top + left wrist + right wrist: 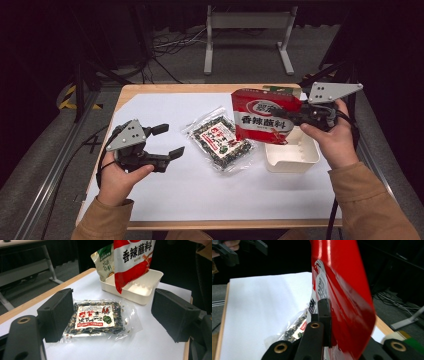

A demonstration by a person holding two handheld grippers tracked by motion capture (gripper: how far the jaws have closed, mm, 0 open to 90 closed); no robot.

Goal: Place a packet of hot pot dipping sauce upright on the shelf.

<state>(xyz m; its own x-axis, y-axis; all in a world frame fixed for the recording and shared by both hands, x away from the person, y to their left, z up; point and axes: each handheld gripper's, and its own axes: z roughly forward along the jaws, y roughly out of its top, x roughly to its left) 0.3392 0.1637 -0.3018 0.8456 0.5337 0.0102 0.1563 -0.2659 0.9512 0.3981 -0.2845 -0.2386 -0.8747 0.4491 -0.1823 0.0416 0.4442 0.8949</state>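
The right gripper (296,118) was closed flat on the right edge of the red sauce packet (265,116), one black pad (324,315) pressed against the printed face with the glossy film bowing round it; the packet hung upright from that pinch, its lower corner above the white tray (307,156) and, as far as the left gripper view showed, just clear of the tray floor; a pale green-topped bag (106,263) stood in the far end of the same tray. The left gripper (165,140) was wide open and held nothing; its jaws framed the clear seaweed packet (222,142), which lay flat on the white sheet (200,192) just left of the tray, the jaws apart from it and not touching. Judged from its sag and curl, the red packet was light, thin and limp, with a slick film that could slide from a shallow grip; a hold well in from the edge, on the flat sealed margin rather than the filled belly, appeared soundest, and the present grip looked adequate. The seaweed packet appeared lighter still, its contents brittle and its wrapper smooth; it lay too flat for a broadside grip, so a seam or an overhanging corner seemed the proper purchase; hard squeezing would likely crush the contents.
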